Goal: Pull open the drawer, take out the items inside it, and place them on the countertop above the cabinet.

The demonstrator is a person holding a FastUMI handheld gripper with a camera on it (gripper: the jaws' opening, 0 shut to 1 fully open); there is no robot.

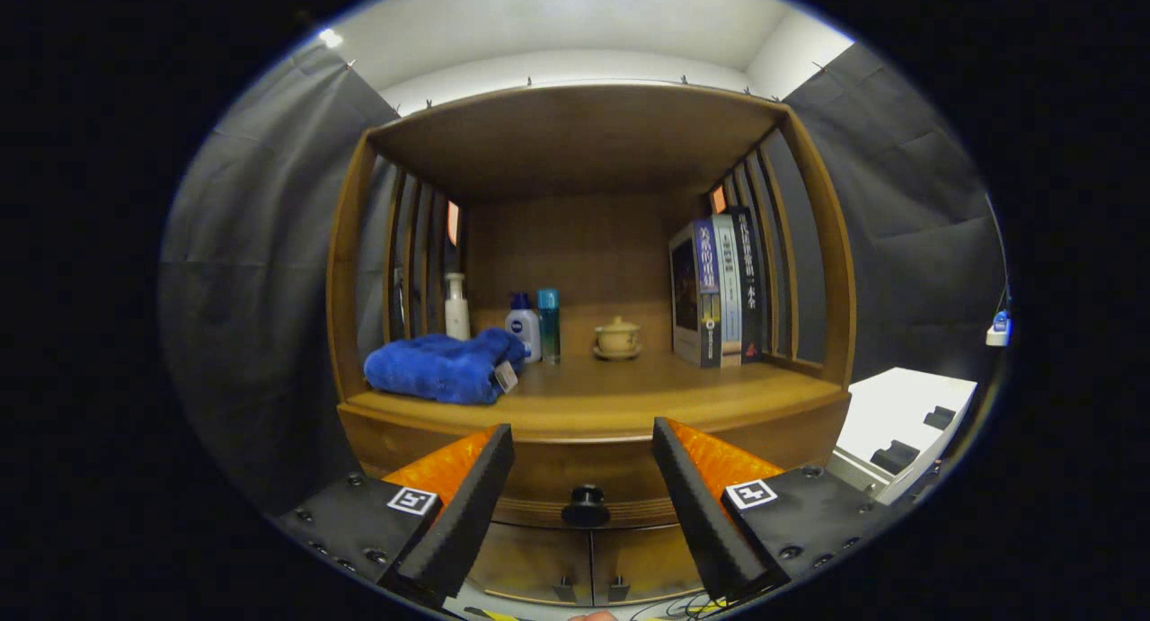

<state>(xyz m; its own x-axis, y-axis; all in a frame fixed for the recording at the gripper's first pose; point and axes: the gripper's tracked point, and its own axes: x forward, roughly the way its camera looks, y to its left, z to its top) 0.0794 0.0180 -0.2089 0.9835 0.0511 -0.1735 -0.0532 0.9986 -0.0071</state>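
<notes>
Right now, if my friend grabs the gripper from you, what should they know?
Gripper: open, holding nothing, fingers either side of the drawer knob, not touching it.
Drawer: shut, just under the countertop. Items inside are hidden.
On the countertop: blue towel, bottles, teacup, books.
Done: nothing yet.
Left: grip knob, pull drawer open, lift items onto the countertop.

Drawer [584, 486] front partly hidden behind tongs [584, 450]; lower cabinet doors [588, 563] cut off, perhaps two.

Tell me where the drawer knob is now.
In the gripper view, the drawer knob sits between the open gripper jaws, below the countertop edge.
</notes>
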